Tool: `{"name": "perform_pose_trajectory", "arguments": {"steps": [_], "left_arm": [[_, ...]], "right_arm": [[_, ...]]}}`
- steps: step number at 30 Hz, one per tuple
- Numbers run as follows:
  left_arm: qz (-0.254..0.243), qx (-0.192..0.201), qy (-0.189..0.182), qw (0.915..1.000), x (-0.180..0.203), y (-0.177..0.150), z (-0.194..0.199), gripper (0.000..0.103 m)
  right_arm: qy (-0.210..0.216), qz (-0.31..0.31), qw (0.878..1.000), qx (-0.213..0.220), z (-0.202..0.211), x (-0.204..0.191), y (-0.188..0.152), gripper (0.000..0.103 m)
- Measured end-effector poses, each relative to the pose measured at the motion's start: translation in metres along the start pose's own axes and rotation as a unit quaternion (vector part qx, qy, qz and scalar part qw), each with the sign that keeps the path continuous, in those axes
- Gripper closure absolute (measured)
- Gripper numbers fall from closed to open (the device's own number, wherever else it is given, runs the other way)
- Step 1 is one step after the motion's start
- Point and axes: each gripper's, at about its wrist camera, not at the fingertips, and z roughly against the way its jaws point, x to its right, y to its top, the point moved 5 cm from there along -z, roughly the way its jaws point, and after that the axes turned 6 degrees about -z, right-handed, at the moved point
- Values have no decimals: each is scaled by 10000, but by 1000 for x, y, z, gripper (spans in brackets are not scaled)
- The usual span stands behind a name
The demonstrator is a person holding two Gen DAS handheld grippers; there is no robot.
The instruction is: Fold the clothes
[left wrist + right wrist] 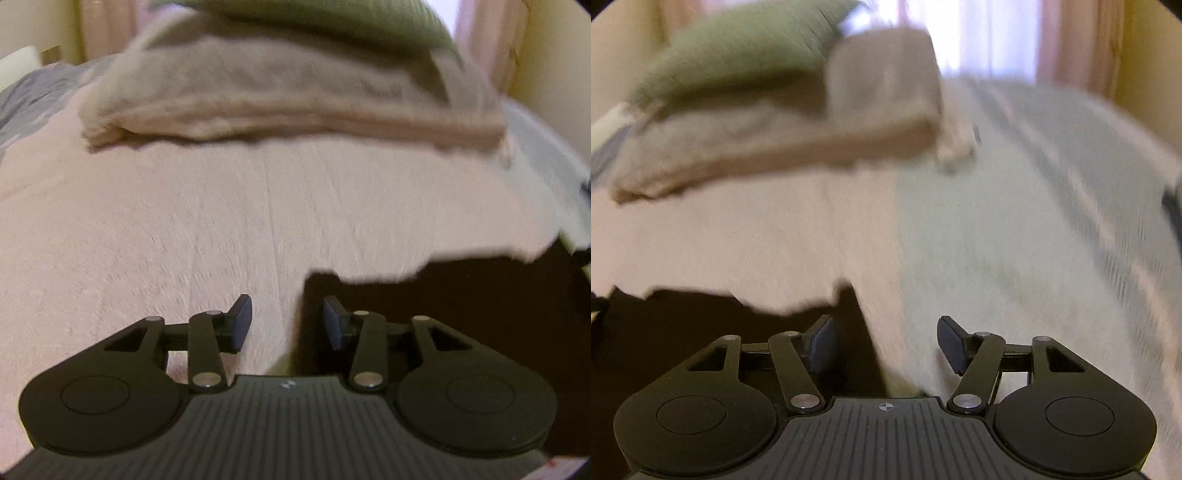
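Left fingers [288,324]: parted, empty, over pink cloth [184,221].
Right fingers [884,345]: wider apart, empty, above cloth edge.

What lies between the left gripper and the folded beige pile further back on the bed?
Only the bare pink blanket: the left wrist view shows nothing on it between the open left gripper and the beige pile.

A bed [48,92] fills most of both views. Its grey-blue patterned bedding shows at the upper left of the left wrist view and as a pale striped sheet [1071,177] across the right half of the right wrist view. Pink curtains [1082,40] hang at the top, with bright window light [979,33] between them. Cream wall [546,55] stands at the upper right corner.
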Motion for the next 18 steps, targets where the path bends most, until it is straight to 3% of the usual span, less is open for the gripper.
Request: {"name": "perform_pose_trajectory", "arguments": {"steps": [2,4,6,7,9,10,12,15,18], "left_arm": [[104,150,-173,9997,3,5,9,71],[-118,-8,-470,9988,17,5,-2,73],[-306,-376,-496,9976,27,0,-23,75],[-314,-553,-411,9971,26,-4,-36,74],[-183,-638,-313,9973,17,-4,-43,73],[-61,-582,-274,9979,10,-1,-37,74],[-85,-364,-136,9992,1,2,-15,75],[-215,-421,131,9988,-6,-8,30,78],[-272,-469,-103,9985,15,-26,82,78]], "right_arm": [[412,166,9990,-14,3,-18,1,44],[636,323,9970,-311,-13,-30,-5,44],[267,683,9951,-668,-40,-32,-16,44],[-142,810,9935,-790,-54,-24,-21,44],[-308,277,9955,-854,-55,0,-17,43],[-282,-196,9965,-762,-43,12,-12,43],[-245,-450,9975,-479,-12,21,-5,44],[-95,-179,9997,-156,52,11,-13,44],[321,320,9987,-234,103,-23,-44,44]]}}
